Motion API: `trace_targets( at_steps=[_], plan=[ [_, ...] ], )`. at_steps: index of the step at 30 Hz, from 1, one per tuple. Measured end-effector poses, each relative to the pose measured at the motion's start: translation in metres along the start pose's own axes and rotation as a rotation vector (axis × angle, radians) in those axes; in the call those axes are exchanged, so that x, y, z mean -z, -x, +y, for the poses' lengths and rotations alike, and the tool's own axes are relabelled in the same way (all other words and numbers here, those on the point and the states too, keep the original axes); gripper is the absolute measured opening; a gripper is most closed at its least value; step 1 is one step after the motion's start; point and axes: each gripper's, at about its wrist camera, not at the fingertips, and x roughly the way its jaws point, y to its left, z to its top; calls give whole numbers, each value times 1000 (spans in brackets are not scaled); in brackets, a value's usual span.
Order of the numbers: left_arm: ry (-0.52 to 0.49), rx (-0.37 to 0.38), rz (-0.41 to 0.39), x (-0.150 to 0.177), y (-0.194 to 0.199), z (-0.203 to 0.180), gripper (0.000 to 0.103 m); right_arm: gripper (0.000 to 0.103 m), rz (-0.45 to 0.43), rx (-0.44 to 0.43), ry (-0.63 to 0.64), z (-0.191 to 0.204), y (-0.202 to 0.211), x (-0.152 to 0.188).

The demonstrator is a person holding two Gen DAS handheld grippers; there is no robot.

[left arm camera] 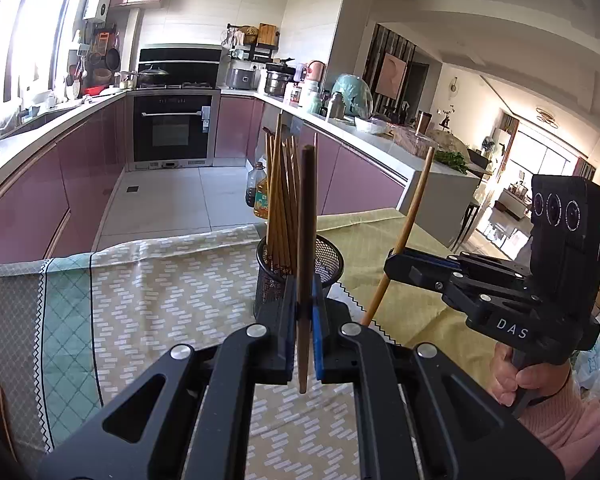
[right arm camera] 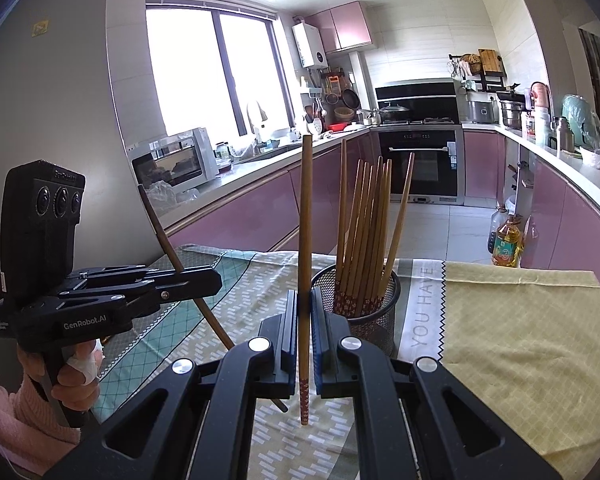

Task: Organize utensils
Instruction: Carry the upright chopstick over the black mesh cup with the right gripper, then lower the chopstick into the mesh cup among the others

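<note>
A black mesh holder [left arm camera: 329, 258] stands on the tablecloth with several wooden chopsticks [left arm camera: 281, 200] upright in it. Just in front of it, my left gripper [left arm camera: 303, 294] is shut on one dark brown chopstick [left arm camera: 306, 216], held upright. To the right, my right gripper [left arm camera: 393, 265] is shut on a lighter chopstick [left arm camera: 414, 210] that leans right. In the right wrist view, the right gripper [right arm camera: 305, 297] clamps that light chopstick [right arm camera: 306, 220] near its red patterned lower end, left of the holder [right arm camera: 384, 322]. The left gripper [right arm camera: 217, 280] holds the dark chopstick [right arm camera: 168, 248] slanted.
A patterned green and yellow tablecloth [right arm camera: 512, 340] covers the table [left arm camera: 148, 300]. Beyond the table's far edge are a tiled floor, pink kitchen cabinets and oil bottles [right arm camera: 508, 242] on the floor. A person's hand in a pink sleeve [left arm camera: 516, 380] grips each tool handle.
</note>
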Motion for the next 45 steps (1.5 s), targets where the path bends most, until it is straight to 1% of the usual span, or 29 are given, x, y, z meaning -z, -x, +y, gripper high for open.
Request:
trace_targets(
  at_steps=[23, 45],
  plan=[
    [-20, -12, -61, -25, 3, -2, 7, 5, -56, 13, 24, -4, 2, -27],
    [-62, -28, -117, -44, 10, -11, 7, 5, -97, 7, 34, -7, 2, -42]
  ],
)
